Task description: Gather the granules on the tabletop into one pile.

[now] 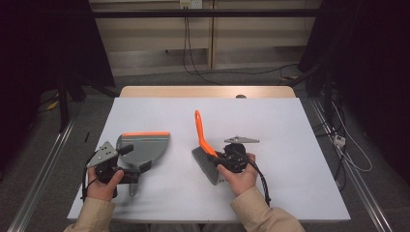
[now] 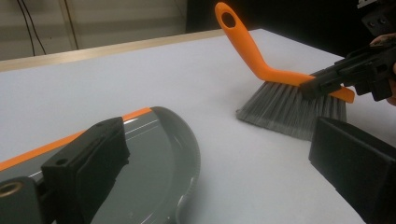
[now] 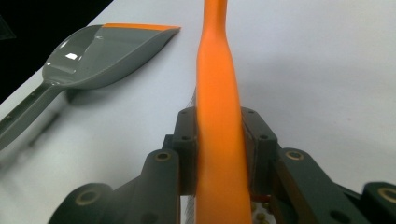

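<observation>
While the right claw [image 3: 219, 154] clamps the orange plastic handle of the grey-bristled hand brush [image 1: 205, 150], bristles rest on the white worktop [image 1: 270, 183] mid-table. Left claw [image 2: 215, 172] looks open, jaws straddling the grey plastic dustpan with orange lip [image 1: 145, 145] at left, no squeeze seen. Best keep bristles flat, sweep toward the lip, steady the pan.

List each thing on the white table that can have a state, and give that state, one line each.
Grey plastic dustpan with orange lip: flat on the table, empty.
Orange-handled hand brush with grey bristles: gripped, bristles on the table.
Right gripper: shut on the brush's orange back.
Left gripper: jaws apart, one over the dustpan.
</observation>
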`<action>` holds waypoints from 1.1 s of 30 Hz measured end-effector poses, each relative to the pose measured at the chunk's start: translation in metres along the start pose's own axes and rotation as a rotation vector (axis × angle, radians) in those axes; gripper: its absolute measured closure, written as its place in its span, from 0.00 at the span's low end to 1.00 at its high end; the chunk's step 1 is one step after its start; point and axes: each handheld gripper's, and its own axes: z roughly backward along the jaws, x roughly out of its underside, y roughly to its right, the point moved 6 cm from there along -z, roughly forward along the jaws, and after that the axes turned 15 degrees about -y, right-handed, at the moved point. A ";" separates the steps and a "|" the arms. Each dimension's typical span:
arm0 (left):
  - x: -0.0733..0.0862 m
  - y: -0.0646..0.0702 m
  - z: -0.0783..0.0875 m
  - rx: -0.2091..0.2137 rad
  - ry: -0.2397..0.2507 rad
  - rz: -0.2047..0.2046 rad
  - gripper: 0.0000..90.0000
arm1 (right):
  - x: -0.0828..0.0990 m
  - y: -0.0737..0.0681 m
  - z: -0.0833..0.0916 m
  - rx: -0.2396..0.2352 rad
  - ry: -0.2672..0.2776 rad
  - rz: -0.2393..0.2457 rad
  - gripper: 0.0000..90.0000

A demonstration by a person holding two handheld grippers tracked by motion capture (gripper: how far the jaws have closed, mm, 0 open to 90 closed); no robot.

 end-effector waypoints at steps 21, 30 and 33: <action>0.000 0.001 -0.002 -0.001 -0.006 -0.004 0.05 | -0.009 0.006 0.016 -0.018 0.037 -0.016 0.79; 0.000 -0.001 -0.002 -0.001 -0.006 -0.001 0.05 | -0.045 -0.011 -0.009 -0.040 0.049 -0.006 0.79; 0.001 -0.001 -0.002 -0.003 -0.007 -0.003 0.05 | -0.052 -0.014 -0.026 -0.025 0.032 -0.011 0.79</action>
